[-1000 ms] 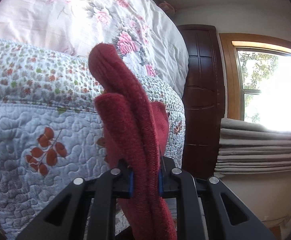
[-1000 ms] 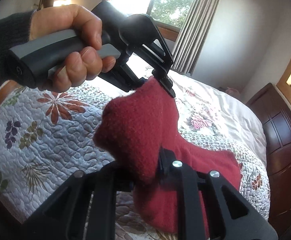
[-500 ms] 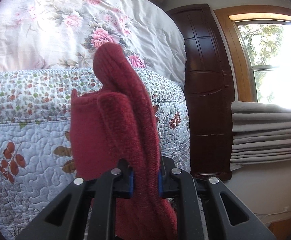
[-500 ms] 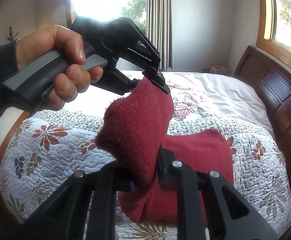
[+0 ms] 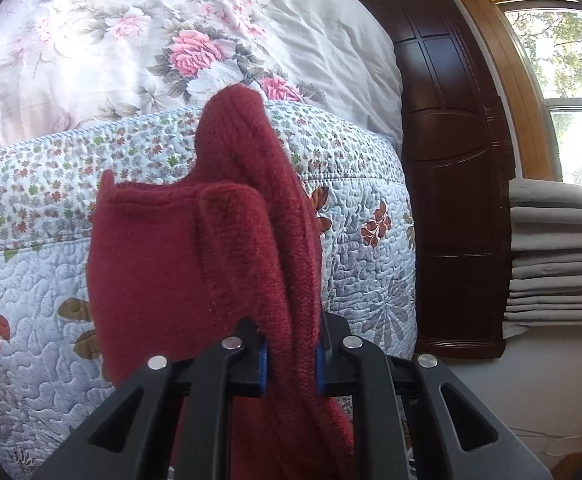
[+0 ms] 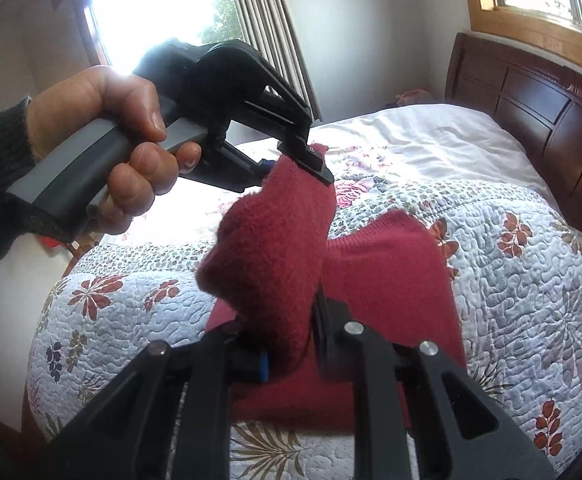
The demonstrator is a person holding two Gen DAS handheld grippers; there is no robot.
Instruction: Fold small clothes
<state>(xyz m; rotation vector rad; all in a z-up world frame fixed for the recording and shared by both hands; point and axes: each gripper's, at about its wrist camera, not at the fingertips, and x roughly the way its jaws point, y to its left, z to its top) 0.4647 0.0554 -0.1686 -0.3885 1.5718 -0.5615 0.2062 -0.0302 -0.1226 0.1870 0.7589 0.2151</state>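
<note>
Left gripper [image 5: 289, 354] fingers pinch fuzzy red knit garment [image 5: 195, 264]; right gripper [image 6: 291, 354] fingers clamp bunched fold, frame centre; hem hidden; quilted floral bedspread [image 6: 531, 280] beneath.

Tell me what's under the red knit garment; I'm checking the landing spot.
Under the red knit garment lies the floral quilted bedspread. Whatever is directly beneath the cloth is covered.

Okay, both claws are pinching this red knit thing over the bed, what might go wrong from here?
1. The left claw holds only a thin edge of the red garment; it could slip out mid-fold.
2. The right claw clamps a thick bunch, so the fold may land lumpy.
3. The lower part already lies on the quilt; pulling sideways might drag it crooked.
</note>
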